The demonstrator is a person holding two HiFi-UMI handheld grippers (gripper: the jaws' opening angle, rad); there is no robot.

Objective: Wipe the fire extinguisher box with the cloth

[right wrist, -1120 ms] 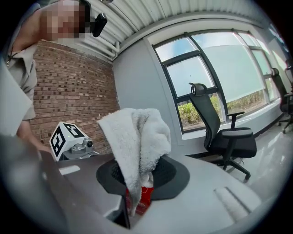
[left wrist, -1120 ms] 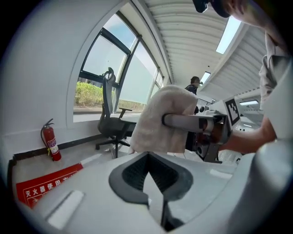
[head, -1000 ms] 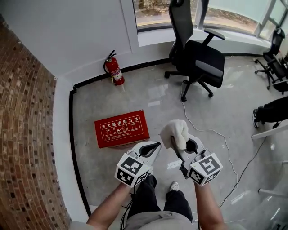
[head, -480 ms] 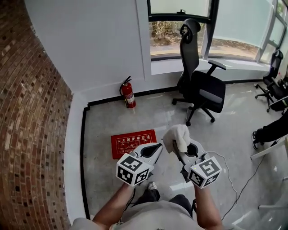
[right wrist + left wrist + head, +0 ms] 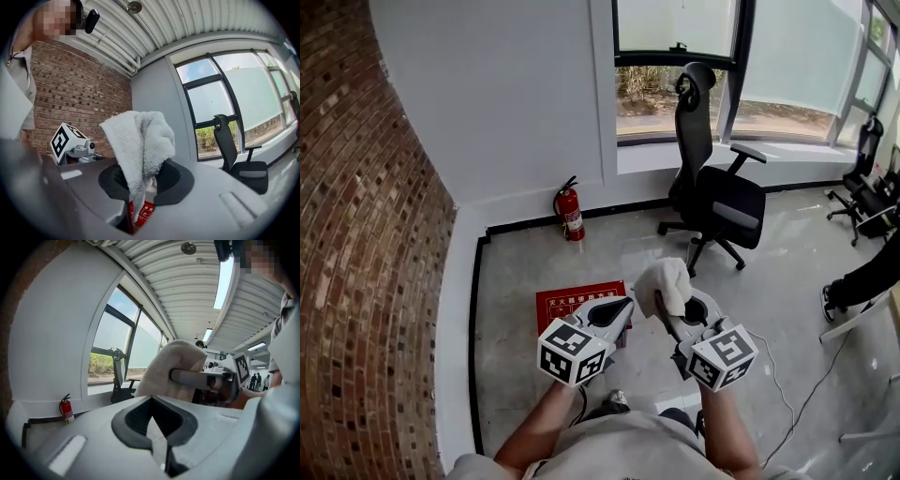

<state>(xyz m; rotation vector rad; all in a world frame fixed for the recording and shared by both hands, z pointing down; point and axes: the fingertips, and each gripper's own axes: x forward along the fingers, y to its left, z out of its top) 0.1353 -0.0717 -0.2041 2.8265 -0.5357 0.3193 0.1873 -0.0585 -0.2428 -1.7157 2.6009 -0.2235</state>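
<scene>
Wiping has not begun: the right gripper (image 5: pixel 671 311) pinches the cloth (image 5: pixel 664 281) aloft, the left gripper (image 5: pixel 617 315) is pressed together and empty, and the fire extinguisher box (image 5: pixel 559 302) lies on the floor (image 5: pixel 525 272) at the cloth's nine o'clock.

The cloth (image 5: pixel 666 281) is white terry, bunched into a soft upright lump. The right gripper (image 5: pixel 677 305) clamps its lower part between the jaws. The rest rises above the jaw tips and folds over, and one edge hangs down into the gap between the jaws. The box (image 5: pixel 562 302) is red, flat and rectangular, and lies on the floor with its white-printed face up. It sits below and just beyond the left gripper (image 5: pixel 617 307), which covers its near right part. Seen along the right gripper's jaws, a red strip of the box shows under the cloth.
</scene>
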